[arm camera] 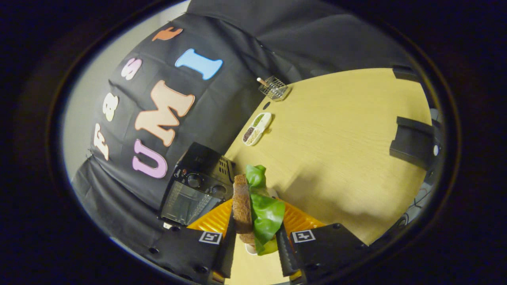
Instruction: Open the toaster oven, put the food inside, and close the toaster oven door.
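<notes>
A sandwich [253,209] of brown bread and green lettuce is held between the two fingers of the gripper [255,247], which are closed onto its sides, the bread slice standing on edge. An orange plate [299,221] is seen just behind the sandwich, beyond the fingertips. The black toaster oven [196,190] is set on the pale wooden counter [340,150] just beside the sandwich, against the booth's black cloth wall, its glass door shut and its knobs facing the camera. Farther along the counter, a white divided dish [257,128] of seeds or spices is laid out, and beyond it a small wire basket [274,88] is placed near the wall.
</notes>
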`<control>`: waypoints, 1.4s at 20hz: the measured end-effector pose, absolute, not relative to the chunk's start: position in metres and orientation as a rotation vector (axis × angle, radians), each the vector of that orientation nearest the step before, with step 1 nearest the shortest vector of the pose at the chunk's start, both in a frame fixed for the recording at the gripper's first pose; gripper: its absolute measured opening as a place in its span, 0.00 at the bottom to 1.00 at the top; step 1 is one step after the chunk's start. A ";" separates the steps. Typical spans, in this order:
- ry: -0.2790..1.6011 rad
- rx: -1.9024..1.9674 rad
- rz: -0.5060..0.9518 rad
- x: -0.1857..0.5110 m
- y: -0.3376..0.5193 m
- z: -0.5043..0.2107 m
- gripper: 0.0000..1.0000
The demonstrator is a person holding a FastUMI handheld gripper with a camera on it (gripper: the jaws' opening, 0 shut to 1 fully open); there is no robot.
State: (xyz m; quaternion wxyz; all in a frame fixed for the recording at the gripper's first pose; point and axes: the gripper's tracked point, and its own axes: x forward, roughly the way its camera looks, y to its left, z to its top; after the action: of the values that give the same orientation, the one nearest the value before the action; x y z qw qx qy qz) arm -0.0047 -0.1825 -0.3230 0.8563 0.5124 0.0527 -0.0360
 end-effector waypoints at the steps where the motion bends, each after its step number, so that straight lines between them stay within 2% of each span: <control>1: 0.106 1.083 -0.074 -0.001 -0.182 -0.323 0.48; 3: 0.085 1.097 -0.066 -0.011 -0.186 -0.313 0.40; 9: -0.111 1.335 -0.088 -0.035 -0.190 -0.265 0.40; 12: -0.102 1.382 -0.143 -0.030 -0.174 -0.268 0.40; 18: -0.055 1.391 -0.078 0.005 -0.103 -0.238 0.40; 28: -0.048 1.384 0.012 0.105 0.022 -0.201 0.40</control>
State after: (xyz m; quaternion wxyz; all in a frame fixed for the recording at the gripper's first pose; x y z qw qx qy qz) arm 0.1046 0.0222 -0.2011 0.7696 0.6382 -0.0219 0.0053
